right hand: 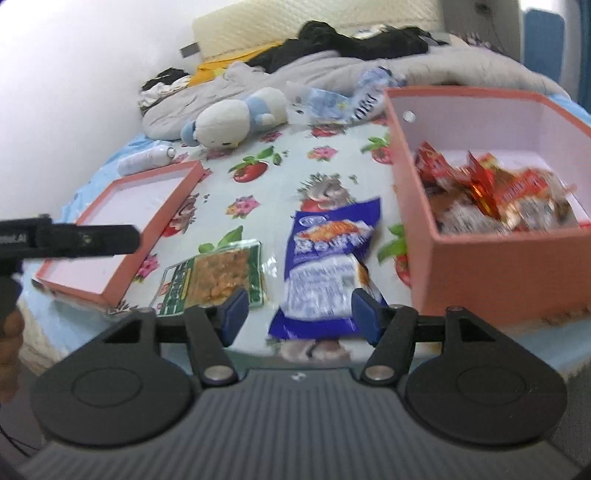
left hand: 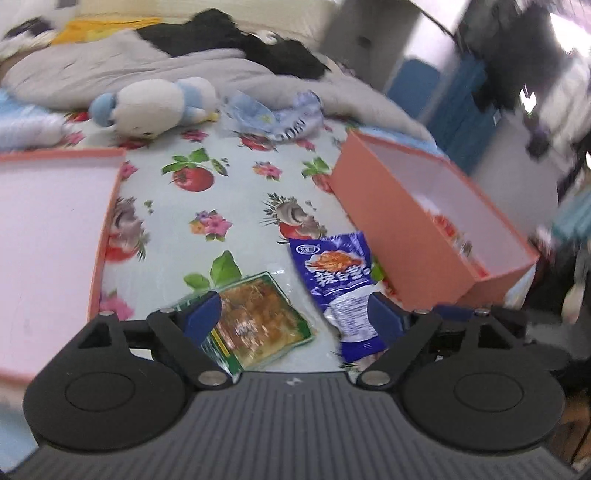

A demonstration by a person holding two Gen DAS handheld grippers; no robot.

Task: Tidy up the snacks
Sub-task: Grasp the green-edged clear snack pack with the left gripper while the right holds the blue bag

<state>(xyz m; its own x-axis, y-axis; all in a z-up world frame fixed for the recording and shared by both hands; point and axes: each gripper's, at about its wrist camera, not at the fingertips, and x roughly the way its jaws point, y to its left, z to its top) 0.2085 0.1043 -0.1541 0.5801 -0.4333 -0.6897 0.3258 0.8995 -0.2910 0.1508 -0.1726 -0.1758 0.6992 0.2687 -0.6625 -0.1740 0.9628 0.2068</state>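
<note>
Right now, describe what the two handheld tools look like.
Both look alike: the left tool and right tool each have two blue finger pads on black linkage arms with silver pivot pins, round black discs at either side, and a grey ribbed body. In the right wrist view, the left tool shows as a black bar with white lettering.

1. Premises: a bedroom in a home.
2. Work surface is a bed with a fruit-and-flower print sheet (right hand: 280, 184).
3. Rumpled grey quilt (right hand: 317, 70) and dark clothing (right hand: 354, 37) lie at the far end.
4. A white-and-blue plush toy (right hand: 236, 118) lies near the quilt.
5. Cream padded headboard (right hand: 243, 29) stands against a white wall.
</note>
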